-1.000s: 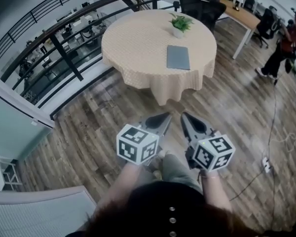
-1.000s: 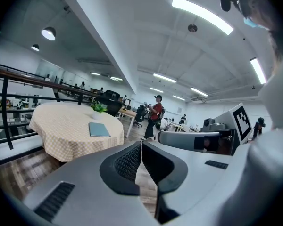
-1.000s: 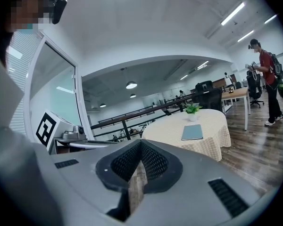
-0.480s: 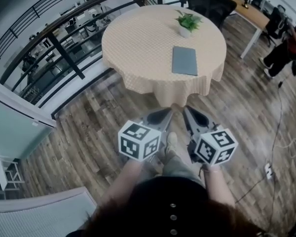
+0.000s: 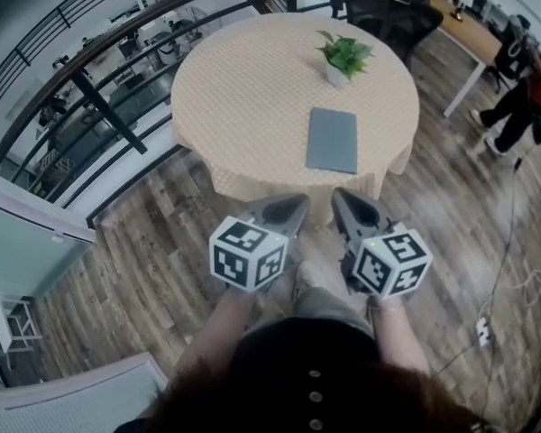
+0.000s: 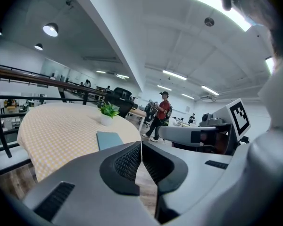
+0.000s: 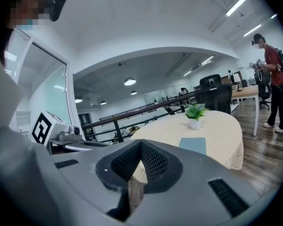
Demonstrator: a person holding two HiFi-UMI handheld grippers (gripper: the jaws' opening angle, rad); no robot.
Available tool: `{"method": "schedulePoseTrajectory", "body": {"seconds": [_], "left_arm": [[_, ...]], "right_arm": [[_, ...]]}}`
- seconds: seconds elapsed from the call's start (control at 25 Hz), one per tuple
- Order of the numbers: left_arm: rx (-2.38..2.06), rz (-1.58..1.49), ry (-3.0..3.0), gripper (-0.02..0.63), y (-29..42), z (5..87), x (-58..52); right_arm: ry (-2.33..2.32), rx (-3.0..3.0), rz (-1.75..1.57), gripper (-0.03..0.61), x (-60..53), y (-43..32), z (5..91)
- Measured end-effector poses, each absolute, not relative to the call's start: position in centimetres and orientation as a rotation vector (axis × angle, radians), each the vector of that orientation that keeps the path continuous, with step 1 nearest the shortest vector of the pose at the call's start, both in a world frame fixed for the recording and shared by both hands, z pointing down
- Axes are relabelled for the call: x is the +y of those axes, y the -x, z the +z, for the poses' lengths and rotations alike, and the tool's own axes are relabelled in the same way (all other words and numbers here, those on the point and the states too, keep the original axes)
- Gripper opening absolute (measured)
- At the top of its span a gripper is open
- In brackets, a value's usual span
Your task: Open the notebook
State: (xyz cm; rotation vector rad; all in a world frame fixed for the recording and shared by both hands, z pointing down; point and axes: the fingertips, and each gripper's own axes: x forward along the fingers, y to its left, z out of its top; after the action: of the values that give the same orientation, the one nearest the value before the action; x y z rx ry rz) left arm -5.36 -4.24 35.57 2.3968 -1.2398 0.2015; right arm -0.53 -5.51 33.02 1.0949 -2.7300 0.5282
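A closed grey-blue notebook (image 5: 333,140) lies flat on the round table (image 5: 243,88), on the side nearest me, just this side of a small potted plant (image 5: 343,58). It shows too in the left gripper view as the notebook (image 6: 109,140) and in the right gripper view as the notebook (image 7: 193,145). My left gripper (image 5: 301,204) and right gripper (image 5: 338,197) hang side by side over the wooden floor, short of the table's near edge, both pointing at it. Both are shut with nothing between the jaws.
A checked cloth hangs over the table rim (image 5: 279,183). A dark railing (image 5: 108,70) runs behind the table on the left. A black office chair (image 5: 383,16) and a desk (image 5: 469,39) stand beyond it. A person in red (image 5: 523,88) stands at far right. A cable (image 5: 505,269) trails on the floor.
I have walked toward the table with both grippers held out; the table and notebook have come closer and lower in the head view. Both grippers stay shut.
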Motion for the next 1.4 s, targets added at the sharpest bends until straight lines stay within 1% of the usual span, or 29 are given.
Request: {"method": "schedulePoseTrajectory", "body": {"seconds": [0.32,0.68,1.4], "left_arm": [[-1.285,0.227,-2.402,0.018,5.0,35.7,-12.7],[-1.332,0.199,-2.393,0.018,5.4,35.0,-19.4],[-1.273,0.226,-2.364,0.018,5.8,36.6,-21.5]], "right_arm": [[-1.023,-2.734,0.501,0.011,-13.7,1.0,33.7],[-0.959,-2.779,0.451,0.011,-19.1,2.3,33.0],[-0.971,-2.739,0.591,0.011,-20.1,2.6,35.4]]}}
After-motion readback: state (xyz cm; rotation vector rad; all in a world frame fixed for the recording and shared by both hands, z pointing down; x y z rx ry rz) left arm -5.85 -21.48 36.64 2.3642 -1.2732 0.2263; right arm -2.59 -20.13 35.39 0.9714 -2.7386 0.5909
